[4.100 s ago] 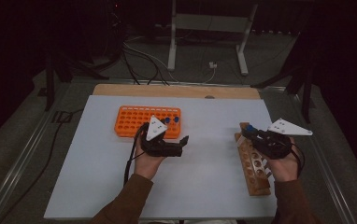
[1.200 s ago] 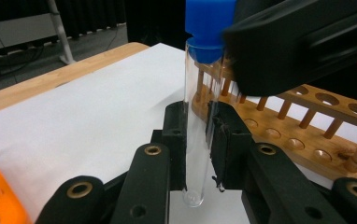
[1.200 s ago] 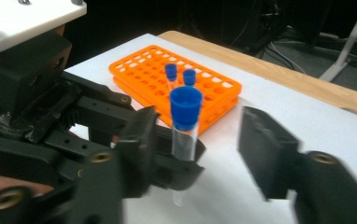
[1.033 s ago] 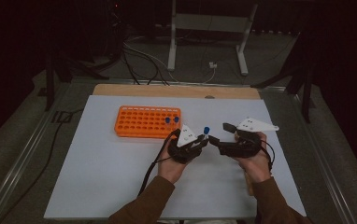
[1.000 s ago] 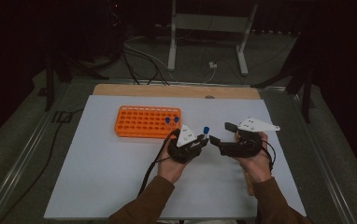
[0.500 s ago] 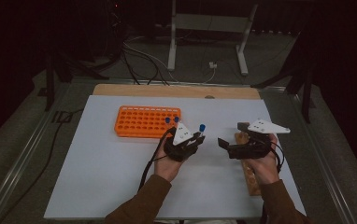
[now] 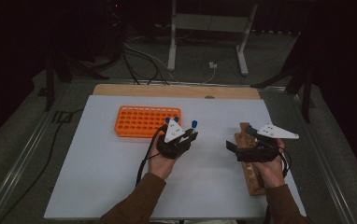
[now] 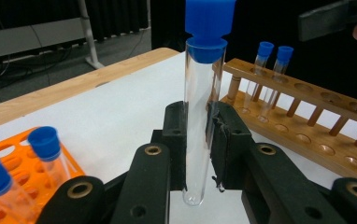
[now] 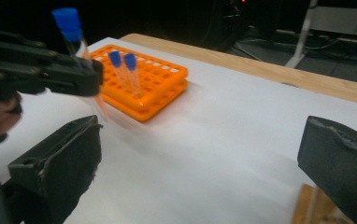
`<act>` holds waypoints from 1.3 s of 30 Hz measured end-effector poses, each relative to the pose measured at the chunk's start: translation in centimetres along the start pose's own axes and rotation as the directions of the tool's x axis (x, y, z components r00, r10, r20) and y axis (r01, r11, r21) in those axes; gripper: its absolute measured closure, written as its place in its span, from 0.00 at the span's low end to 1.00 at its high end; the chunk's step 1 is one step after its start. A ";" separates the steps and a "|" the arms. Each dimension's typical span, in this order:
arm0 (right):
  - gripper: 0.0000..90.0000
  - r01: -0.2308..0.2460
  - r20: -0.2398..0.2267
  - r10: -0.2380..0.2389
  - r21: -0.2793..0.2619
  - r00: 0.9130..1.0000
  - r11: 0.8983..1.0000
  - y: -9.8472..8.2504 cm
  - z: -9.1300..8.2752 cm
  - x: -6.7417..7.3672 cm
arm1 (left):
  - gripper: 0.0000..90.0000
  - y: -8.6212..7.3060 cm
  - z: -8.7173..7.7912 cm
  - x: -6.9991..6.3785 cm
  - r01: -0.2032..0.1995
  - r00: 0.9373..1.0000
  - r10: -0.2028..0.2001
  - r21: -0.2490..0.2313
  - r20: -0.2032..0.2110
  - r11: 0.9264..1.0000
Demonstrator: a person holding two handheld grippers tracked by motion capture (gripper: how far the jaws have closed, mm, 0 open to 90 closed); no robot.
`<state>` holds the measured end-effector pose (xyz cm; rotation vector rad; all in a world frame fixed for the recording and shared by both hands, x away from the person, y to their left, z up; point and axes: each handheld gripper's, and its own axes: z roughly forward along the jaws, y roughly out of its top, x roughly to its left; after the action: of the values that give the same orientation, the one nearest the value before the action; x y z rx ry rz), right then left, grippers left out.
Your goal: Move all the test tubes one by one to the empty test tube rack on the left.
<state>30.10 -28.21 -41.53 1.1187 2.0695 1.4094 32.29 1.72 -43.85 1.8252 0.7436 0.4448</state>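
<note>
A clear test tube with a blue cap [image 8: 200, 116] stands upright between the pads of my left gripper [image 8: 197, 119], which is shut on it. In the high view that gripper [image 7: 189, 136] hovers mid-table, just right of the orange rack [image 7: 146, 121], the tube [image 7: 193, 126] sticking up from it. My right gripper [image 7: 230, 146] hangs over the wooden rack [image 7: 252, 175] at the right. Its jaws have just been opening and now stand wide apart [image 9: 200, 140] with nothing between them. From the right gripper view I see the left gripper [image 9: 90, 74] holding the tube [image 9: 71, 28].
Two blue-capped tubes [image 9: 124, 70] stand in the orange rack [image 9: 160, 86]. Two more [image 8: 270, 70] stand at the far end of the wooden rack [image 8: 317, 95]. A wooden strip [image 7: 176, 91] borders the white tabletop [image 7: 97, 172] at the back; cables and a metal stand lie beyond.
The two grippers met at mid-table a second ago. The right one has since let go of the tube, opened and drawn away to the right; the left keeps the tube.
</note>
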 end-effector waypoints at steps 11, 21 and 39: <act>0.00 -0.036 0.024 0.036 -0.014 0.999 0.999 -0.8 -0.7 -0.9 | 0.87 -0.2 -1.0 1.2 0.018 0.999 -0.018 -0.009 -0.035 1.000; 0.00 -0.047 0.026 0.047 -0.016 0.999 0.999 -1.1 -1.1 -1.3 | 0.87 -0.4 -1.8 2.4 0.044 0.997 -0.045 -0.021 -0.066 0.999; 0.00 -0.071 0.024 0.072 -0.040 0.997 0.997 -1.1 -1.5 -1.6 | 0.87 -0.7 -3.3 5.3 0.097 0.987 -0.104 -0.059 -0.126 0.994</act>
<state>29.56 -30.56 -42.06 1.1991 1.9937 1.4545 33.91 7.76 -43.57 1.7136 0.9001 0.5147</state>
